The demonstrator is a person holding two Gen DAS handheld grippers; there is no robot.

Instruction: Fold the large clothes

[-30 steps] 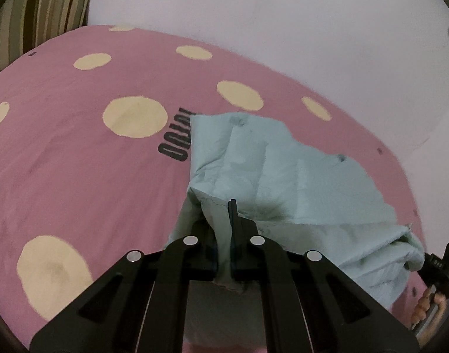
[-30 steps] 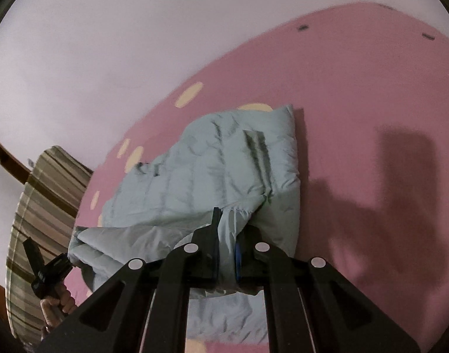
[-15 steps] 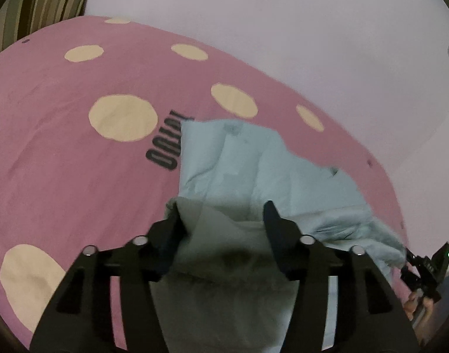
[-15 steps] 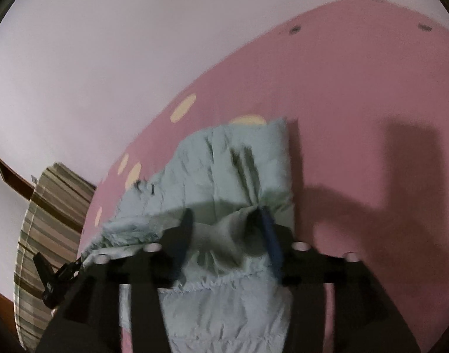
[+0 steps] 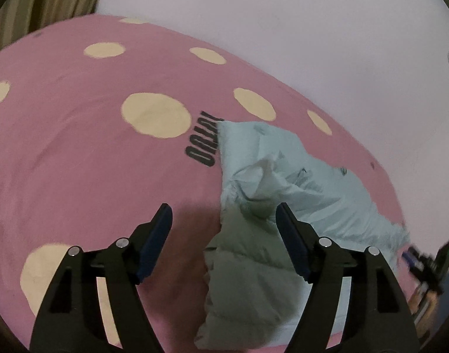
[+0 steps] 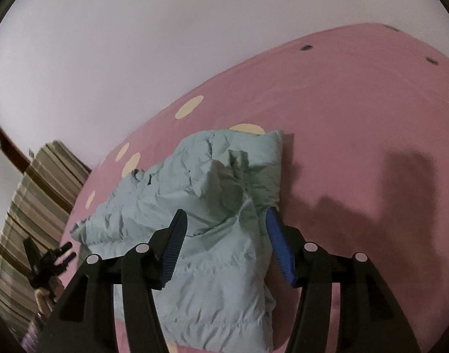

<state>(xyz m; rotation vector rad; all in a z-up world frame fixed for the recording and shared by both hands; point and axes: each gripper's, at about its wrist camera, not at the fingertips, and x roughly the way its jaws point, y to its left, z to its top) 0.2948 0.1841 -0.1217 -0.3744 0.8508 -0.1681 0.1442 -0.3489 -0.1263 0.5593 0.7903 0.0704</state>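
A pale blue-green quilted garment (image 5: 283, 194) lies folded and rumpled on the pink bed cover (image 5: 77, 161); it also shows in the right wrist view (image 6: 212, 206). My left gripper (image 5: 223, 210) is open and empty, raised over the garment's near left edge. My right gripper (image 6: 226, 216) is open and empty above the garment's near right end. The right gripper (image 5: 427, 261) shows at the lower right of the left wrist view. The left gripper (image 6: 48, 260) shows at the lower left of the right wrist view.
The pink cover has cream dots (image 5: 155, 114) and black lettering (image 5: 205, 142). A pale wall (image 5: 283, 23) runs behind the bed. A striped curtain (image 6: 33, 200) hangs at the left of the right wrist view. Shadows fall on the cover (image 6: 400, 182) to the right.
Both grippers were shut on the garment's edge one second ago. Both have opened, let the cloth drop onto the folded pile, and drawn back a little.
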